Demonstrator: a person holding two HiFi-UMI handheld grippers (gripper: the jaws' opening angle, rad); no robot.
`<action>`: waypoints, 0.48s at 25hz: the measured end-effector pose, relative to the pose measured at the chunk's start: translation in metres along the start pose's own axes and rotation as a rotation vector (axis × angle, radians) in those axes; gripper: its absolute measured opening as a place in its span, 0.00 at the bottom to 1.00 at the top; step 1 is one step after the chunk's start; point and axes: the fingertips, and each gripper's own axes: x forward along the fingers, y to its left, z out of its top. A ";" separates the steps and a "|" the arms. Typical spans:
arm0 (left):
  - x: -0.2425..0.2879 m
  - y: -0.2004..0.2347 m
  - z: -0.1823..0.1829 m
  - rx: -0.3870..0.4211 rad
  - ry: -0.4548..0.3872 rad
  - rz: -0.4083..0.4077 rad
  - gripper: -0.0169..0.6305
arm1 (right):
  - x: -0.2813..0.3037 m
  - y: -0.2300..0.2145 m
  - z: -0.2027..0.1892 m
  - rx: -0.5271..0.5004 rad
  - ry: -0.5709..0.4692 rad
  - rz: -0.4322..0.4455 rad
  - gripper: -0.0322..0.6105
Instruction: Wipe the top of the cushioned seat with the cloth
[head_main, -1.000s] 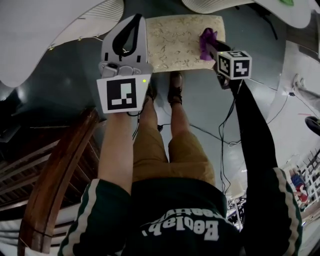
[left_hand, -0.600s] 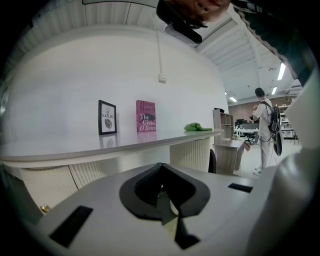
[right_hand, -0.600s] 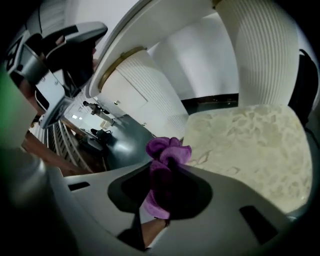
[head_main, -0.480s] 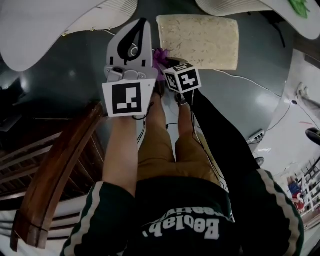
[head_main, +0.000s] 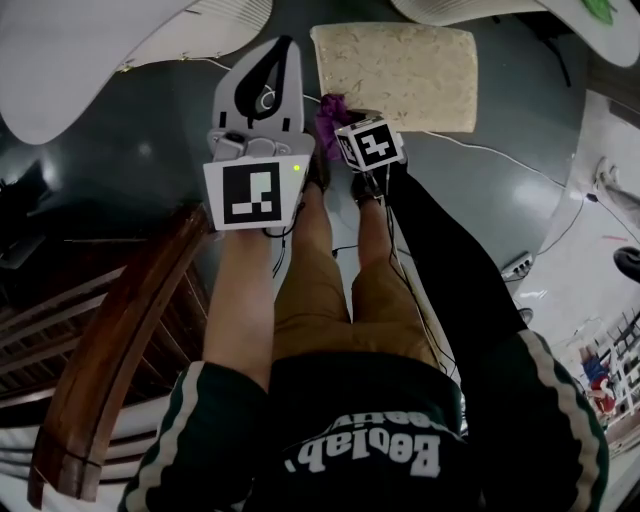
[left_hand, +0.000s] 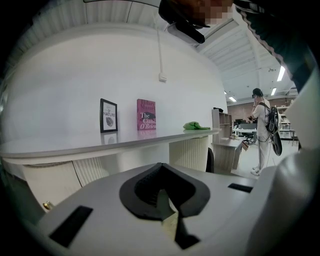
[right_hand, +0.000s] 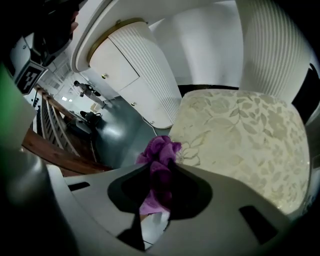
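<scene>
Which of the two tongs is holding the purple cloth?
The right tongs: they are shut on the purple cloth, near a corner of the cushioned seat. The left tongs are shut too, but with nothing between them.

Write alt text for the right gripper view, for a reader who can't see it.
The right gripper is shut on a bunched purple cloth, held by the left edge of a cream, leaf-patterned cushioned seat. Behind stand white ribbed cabinets on a dark floor.
</scene>
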 end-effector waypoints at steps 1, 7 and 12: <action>0.002 -0.004 0.000 -0.003 -0.001 -0.004 0.05 | -0.004 -0.005 -0.002 -0.003 -0.005 -0.008 0.20; 0.014 -0.032 0.007 -0.001 -0.017 -0.039 0.05 | -0.031 -0.054 -0.019 0.001 -0.032 -0.068 0.20; 0.024 -0.059 0.018 0.010 -0.031 -0.075 0.05 | -0.075 -0.137 -0.040 0.024 -0.029 -0.175 0.20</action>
